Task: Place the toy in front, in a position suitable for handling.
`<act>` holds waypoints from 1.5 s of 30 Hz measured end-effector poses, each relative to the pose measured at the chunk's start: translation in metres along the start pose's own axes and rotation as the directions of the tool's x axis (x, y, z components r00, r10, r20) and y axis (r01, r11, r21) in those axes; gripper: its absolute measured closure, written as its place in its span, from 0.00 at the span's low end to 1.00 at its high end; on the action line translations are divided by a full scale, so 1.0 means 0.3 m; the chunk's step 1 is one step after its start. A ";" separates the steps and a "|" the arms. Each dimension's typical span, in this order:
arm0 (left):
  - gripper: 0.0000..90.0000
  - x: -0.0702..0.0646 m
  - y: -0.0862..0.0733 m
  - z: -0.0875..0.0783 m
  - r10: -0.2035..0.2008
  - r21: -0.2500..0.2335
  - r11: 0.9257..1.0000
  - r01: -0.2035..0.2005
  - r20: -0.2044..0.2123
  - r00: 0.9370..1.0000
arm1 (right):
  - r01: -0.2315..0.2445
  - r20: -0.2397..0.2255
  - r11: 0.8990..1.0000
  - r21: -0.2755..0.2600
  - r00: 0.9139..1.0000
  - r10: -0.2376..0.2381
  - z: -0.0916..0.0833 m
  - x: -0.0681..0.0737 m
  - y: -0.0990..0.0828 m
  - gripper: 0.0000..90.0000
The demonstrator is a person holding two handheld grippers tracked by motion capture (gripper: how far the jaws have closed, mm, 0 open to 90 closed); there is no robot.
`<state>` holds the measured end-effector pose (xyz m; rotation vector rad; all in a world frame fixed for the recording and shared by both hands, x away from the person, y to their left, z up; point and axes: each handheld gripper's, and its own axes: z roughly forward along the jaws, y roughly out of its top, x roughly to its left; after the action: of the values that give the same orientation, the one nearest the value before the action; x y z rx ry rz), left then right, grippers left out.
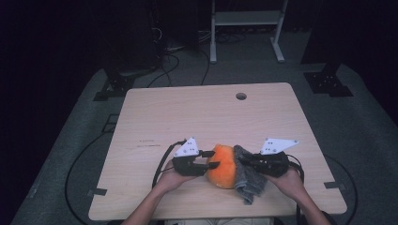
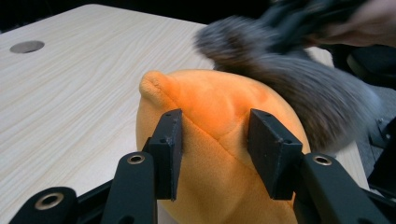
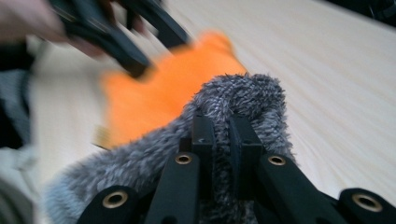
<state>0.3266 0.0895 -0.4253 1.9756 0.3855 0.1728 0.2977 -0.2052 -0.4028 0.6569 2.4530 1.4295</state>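
Left gripper [image 2: 215,154] clamps the orange plush [image 2: 219,140] (a fold pinched between its pads). Right gripper [image 3: 222,140] is closed on the grey furry cloth [image 3: 243,98], near the table's [image 1: 187,108] front edge.

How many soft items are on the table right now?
2. An orange plush sits near the table's front edge, clamped by the left hand-held gripper. A grey fuzzy cloth lies against its right side, pinched by the right hand-held gripper. Anything beneath them would be hidden.

Dim lab or studio, bare wooden table [image 1: 187,112], floor cables [image 1: 173,63], metal stands [image 1: 246,28]
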 end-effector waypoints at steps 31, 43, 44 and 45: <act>0.63 0.013 0.001 0.019 -0.070 0.014 0.997 0.070 0.008 0.998 | 0.057 0.115 0.997 0.052 0.991 -0.062 -0.012 0.074 -0.078 0.91; 0.56 0.029 -0.001 0.012 -0.107 -0.013 0.994 0.108 0.061 0.992 | 0.134 0.072 0.990 0.038 0.988 -0.137 0.055 0.111 -0.044 0.92; 0.58 0.024 0.001 0.017 -0.098 -0.011 0.995 0.099 0.056 0.994 | 0.131 0.080 0.991 0.043 0.988 -0.134 0.050 0.107 -0.047 0.92; 0.59 0.020 0.002 0.019 -0.093 -0.007 0.996 0.093 0.050 0.994 | 0.128 0.096 0.990 0.055 0.986 -0.133 0.043 0.102 -0.052 0.92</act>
<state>0.3341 0.0864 -0.4274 1.9444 0.4427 0.0656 0.2722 -0.1871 -0.4218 0.5515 2.4123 1.2610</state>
